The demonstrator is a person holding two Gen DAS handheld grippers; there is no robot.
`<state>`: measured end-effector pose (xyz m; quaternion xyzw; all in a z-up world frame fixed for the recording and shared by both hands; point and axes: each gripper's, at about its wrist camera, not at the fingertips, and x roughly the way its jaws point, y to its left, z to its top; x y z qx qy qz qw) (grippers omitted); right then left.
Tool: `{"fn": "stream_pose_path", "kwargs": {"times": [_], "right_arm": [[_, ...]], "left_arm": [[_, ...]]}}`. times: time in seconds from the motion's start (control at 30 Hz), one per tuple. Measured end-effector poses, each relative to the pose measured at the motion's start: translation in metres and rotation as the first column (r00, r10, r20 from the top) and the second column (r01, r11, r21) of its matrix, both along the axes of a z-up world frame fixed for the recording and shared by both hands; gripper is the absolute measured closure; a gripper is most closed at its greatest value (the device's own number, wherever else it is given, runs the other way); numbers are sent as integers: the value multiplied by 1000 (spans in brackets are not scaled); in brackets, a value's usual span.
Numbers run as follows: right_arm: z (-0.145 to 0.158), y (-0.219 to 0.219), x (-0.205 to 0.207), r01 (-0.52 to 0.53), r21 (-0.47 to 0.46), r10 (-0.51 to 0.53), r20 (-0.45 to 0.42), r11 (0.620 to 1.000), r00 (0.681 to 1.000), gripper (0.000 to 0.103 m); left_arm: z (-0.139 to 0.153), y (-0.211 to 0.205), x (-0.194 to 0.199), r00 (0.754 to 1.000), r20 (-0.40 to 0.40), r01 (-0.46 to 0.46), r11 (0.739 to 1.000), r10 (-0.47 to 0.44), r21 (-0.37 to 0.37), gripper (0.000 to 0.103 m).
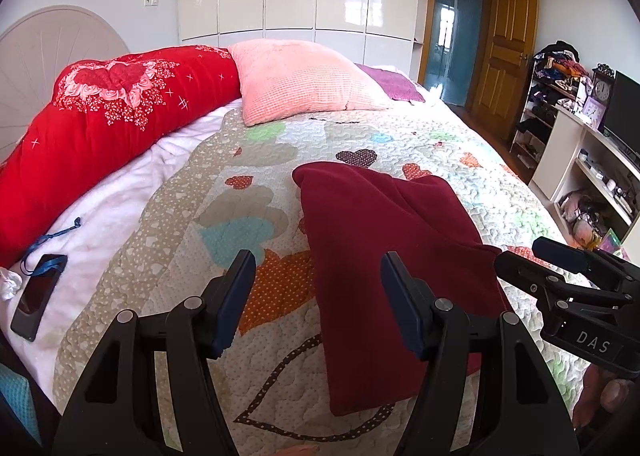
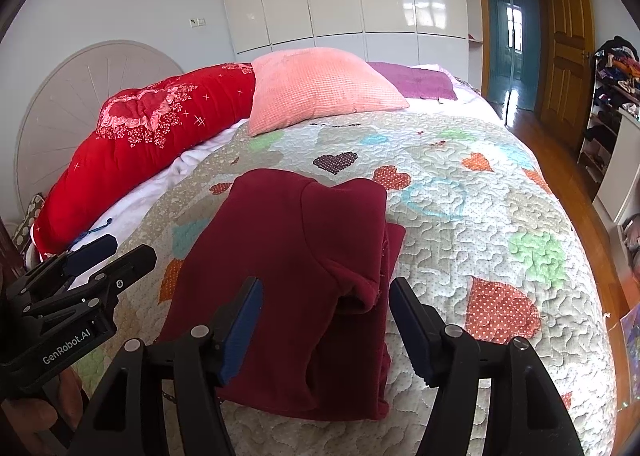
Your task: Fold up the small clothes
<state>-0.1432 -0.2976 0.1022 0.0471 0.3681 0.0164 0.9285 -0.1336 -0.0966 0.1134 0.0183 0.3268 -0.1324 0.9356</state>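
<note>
Bed (image 1: 460,143) with heart quilt fills both views. Dark red garment (image 2: 288,276) lies flat on it, directly ahead of and below both grippers, already doubled lengthwise with a sleeve layered on top. Left gripper (image 1: 318,296) wide open, holding nothing, its right finger over the garment's left edge. Right gripper (image 2: 326,320) wide open, empty, straddling the near right fold. Judged step: between folds. Next likely needs pinching both near corners; layer count at the hem unclear.
</note>
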Motion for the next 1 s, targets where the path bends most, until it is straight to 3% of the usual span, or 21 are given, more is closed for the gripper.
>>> {"fn": "stream_pose_path", "kwargs": {"times": [1.0], "right_arm": [[-12, 1, 8, -18, 13, 18, -32, 1000, 999, 37]], "left_arm": [[-8, 4, 6, 1000, -5, -4, 1000, 4, 4, 38]]}}
